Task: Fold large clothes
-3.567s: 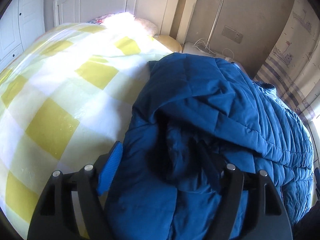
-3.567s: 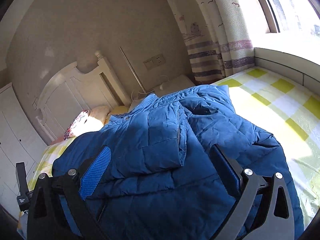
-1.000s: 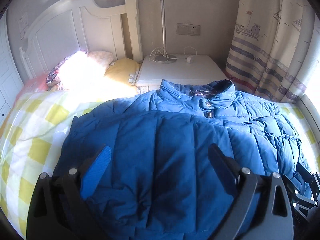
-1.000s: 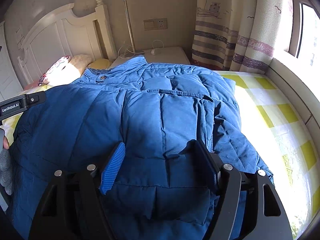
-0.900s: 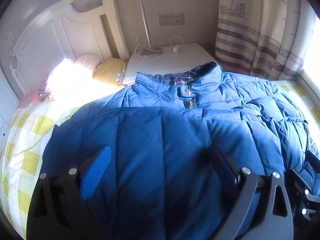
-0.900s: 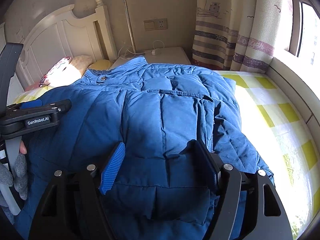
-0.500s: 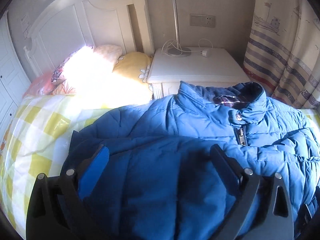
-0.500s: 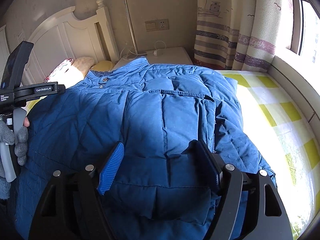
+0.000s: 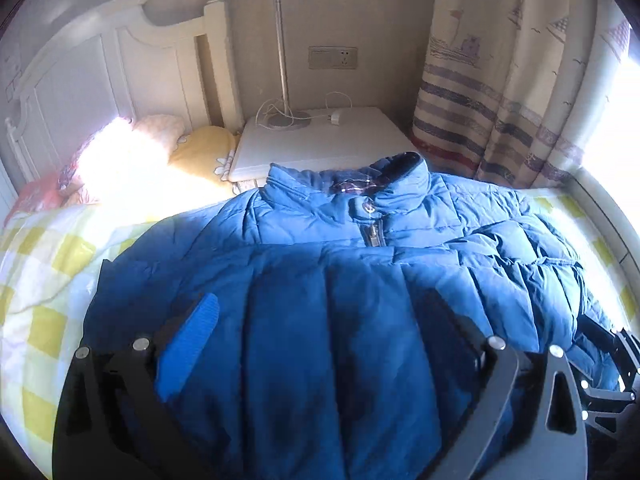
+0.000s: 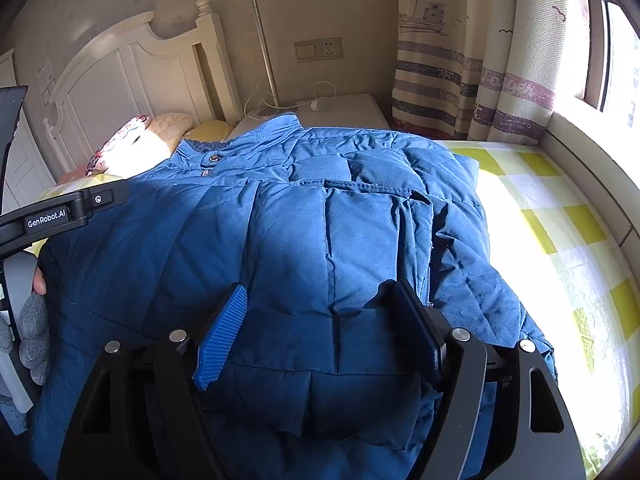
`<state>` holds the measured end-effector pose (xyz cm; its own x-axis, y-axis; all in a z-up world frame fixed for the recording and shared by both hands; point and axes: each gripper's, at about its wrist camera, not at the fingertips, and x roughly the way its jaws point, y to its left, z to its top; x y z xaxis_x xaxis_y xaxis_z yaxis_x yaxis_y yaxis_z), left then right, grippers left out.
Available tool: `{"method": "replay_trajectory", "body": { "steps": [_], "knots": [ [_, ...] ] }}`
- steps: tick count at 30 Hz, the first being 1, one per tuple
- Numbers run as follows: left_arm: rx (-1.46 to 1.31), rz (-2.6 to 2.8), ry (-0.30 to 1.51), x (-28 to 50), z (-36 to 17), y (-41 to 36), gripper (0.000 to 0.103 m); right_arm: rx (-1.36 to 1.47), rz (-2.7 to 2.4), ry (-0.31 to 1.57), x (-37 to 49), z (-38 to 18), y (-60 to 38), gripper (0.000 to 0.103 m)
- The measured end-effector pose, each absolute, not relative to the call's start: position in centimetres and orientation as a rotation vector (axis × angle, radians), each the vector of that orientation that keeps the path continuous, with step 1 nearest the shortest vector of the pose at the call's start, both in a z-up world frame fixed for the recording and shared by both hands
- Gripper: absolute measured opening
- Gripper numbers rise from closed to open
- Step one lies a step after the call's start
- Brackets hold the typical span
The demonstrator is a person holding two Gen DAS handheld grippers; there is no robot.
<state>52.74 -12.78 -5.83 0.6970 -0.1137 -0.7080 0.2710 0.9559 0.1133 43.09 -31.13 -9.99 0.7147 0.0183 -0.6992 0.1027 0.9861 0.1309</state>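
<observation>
While both the left gripper (image 9: 316, 344) and right gripper (image 10: 320, 328) stand open, a blue jacket (image 10: 304, 232) lies folded on the bed (image 10: 560, 232).

Both grippers are the same build – the right gripper (image 10: 320, 328) and left gripper (image 9: 316, 336) have matte black forked arms, silver round-head screws at the pivots, and ribbed bright-blue pads on the fingers (image 10: 222, 338). One side bar reads "GenRobot.AI" in white. The hand (image 10: 32, 332) wears a grey knit glove.
</observation>
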Motion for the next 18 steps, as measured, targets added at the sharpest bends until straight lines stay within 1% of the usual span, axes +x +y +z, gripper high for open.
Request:
{"method": "replay_trajectory", "body": {
  "steps": [2,4,6,7,10,12,15,18],
  "knots": [
    [0.306,-0.225,0.825,52.7,-8.0,-15.9,0.100,0.166,-0.048,0.774,43.1,-10.0,-31.1,0.072],
    [0.270,-0.207,0.847,53.2,-9.5,-15.8,0.101,0.170,-0.048,0.773,43.1,-10.0,-31.2,0.072],
    [0.201,-0.238,0.867,53.2,-9.0,-14.5,0.101,0.171,-0.049,0.775,43.1,-10.0,-31.2,0.072],
    [0.168,-0.245,0.859,52.9,-8.3,-13.4,0.101,0.171,-0.050,0.775,43.1,-10.0,-31.2,0.072],
    [0.082,-0.158,0.756,51.0,-6.0,-8.1,0.101,0.169,-0.068,0.765,42.9,-9.9,-31.2,0.072],
    [0.000,-0.063,0.741,50.3,-5.3,-3.6,0.101,0.169,-0.087,0.759,42.8,-9.8,-31.3,0.072],
    [-0.064,0.025,0.810,49.9,-7.0,1.5,0.100,0.172,-0.092,0.762,42.9,-9.8,-31.3,0.072],
    [-0.061,-0.002,0.865,50.0,-9.5,3.6,0.101,0.170,-0.090,0.773,43.1,-10.0,-31.2,0.072]
  ]
}}
